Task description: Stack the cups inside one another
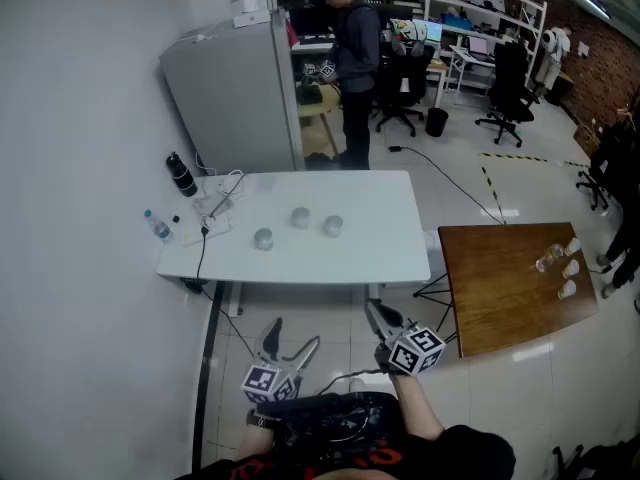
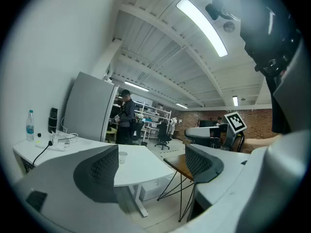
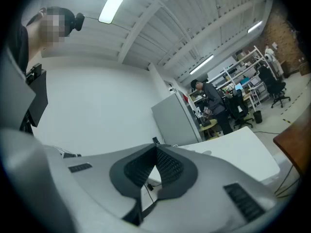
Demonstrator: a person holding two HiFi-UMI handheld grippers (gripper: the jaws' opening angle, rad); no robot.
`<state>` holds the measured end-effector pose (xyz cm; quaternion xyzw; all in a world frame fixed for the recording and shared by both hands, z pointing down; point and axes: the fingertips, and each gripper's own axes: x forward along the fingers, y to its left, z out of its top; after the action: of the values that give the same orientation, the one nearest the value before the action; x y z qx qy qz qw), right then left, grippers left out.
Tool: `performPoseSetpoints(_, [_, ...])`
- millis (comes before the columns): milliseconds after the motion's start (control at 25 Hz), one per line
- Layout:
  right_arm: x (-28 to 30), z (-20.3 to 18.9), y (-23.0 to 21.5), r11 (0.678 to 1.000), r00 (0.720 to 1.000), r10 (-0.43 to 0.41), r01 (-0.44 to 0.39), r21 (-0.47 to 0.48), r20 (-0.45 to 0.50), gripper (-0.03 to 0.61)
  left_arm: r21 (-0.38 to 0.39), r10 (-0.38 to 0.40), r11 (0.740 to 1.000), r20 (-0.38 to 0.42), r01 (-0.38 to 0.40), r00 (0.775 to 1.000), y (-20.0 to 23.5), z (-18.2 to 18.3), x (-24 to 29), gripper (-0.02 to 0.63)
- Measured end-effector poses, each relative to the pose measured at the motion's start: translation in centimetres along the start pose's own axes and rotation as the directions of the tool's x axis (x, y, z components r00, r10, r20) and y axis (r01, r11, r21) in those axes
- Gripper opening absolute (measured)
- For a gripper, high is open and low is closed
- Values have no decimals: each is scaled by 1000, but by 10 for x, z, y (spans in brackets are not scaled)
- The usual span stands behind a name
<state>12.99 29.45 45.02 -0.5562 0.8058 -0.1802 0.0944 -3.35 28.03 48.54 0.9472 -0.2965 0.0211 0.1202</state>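
Note:
Three clear cups stand apart on the white table [image 1: 380, 253]: one at the left [image 1: 263, 238], one in the middle [image 1: 300, 217], one at the right [image 1: 333, 226]. Both grippers hang in the air in front of the table's near edge, well short of the cups. My left gripper [image 1: 293, 334] is open with nothing between its fingers; in the left gripper view [image 2: 153, 166] one cup [image 2: 122, 157] shows far off beside the left pad. My right gripper [image 1: 372, 310] is shut and empty, its pads pressed together in the right gripper view [image 3: 156, 166].
A water bottle [image 1: 157, 226], a black flask [image 1: 181, 174] and cables [image 1: 215, 203] lie at the table's left end. A grey cabinet [image 1: 235, 98] and a standing person [image 1: 350, 68] are behind it. A wooden table [image 1: 500, 288] at the right carries several cups [image 1: 560, 263].

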Motion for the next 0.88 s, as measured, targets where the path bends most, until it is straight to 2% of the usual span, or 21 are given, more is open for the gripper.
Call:
performPoseSetpoints(440, [15, -24, 47, 1000, 999, 21, -20, 19, -25, 5, -18, -28, 999, 13, 28, 1000, 15, -8, -32, 408])
performPoseSetpoints(600, [17, -29, 52, 1000, 999, 22, -21, 16, -45, 5, -42, -17, 999, 12, 18, 1000, 16, -5, -37, 408])
performPoseSetpoints(880, [27, -27, 56, 999, 998, 41, -39, 24, -51, 5, -30, -26, 999, 35, 27, 999, 20, -6, -36, 408])
